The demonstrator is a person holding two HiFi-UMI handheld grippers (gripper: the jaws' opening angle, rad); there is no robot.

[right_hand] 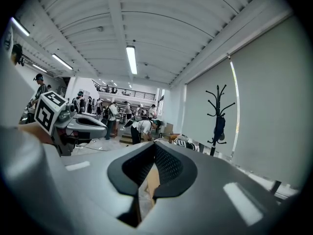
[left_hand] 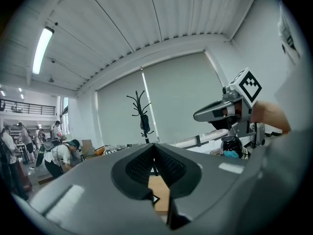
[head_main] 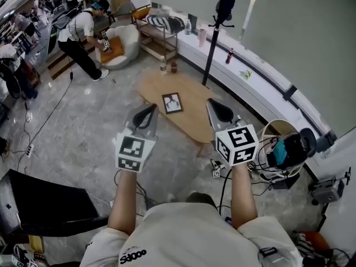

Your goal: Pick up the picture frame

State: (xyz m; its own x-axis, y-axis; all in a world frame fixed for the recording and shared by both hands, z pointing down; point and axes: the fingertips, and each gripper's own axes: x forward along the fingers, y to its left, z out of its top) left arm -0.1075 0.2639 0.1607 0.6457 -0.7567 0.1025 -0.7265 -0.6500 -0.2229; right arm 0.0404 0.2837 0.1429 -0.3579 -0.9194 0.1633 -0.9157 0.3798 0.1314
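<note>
The picture frame (head_main: 172, 103), dark-rimmed with a pale picture, lies flat on the oval wooden table (head_main: 186, 121). Both grippers hover in front of the table's near side, held about level and empty. My left gripper (head_main: 149, 110) is left of the frame with its jaws shut; in its own view the pads (left_hand: 142, 166) meet at the tip of the left gripper (left_hand: 155, 149), and a strip of wooden table (left_hand: 160, 190) shows below. My right gripper (head_main: 214, 107) is right of the frame and looks shut too; in the right gripper view the right gripper (right_hand: 155, 149) has its jaws touching.
Two bottles (head_main: 168, 67) stand at the table's far end. A black coat stand (head_main: 214, 32) rises behind it by a long white ledge (head_main: 250, 88). A person (head_main: 80, 32) bends by a white armchair (head_main: 123, 43). A basket with cables (head_main: 281, 149) sits at the right.
</note>
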